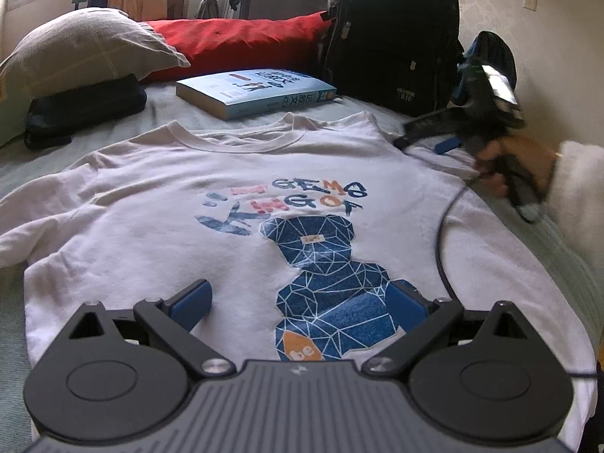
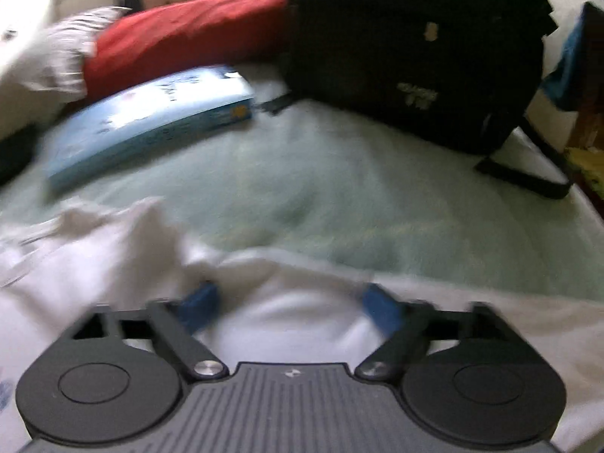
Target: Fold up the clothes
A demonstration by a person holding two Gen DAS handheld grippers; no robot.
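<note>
The white T-shirt [image 1: 234, 204] lies flat, print up, just below the book [image 1: 256, 92]. Both the left gripper [image 1: 298, 302] and right gripper [image 2: 290, 302] hover spread, holding nothing. For a clean fold, pinch the fabric at matching edges and keep it taut.

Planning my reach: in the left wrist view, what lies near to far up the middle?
left gripper → white T-shirt → blue book → red pillow
</note>
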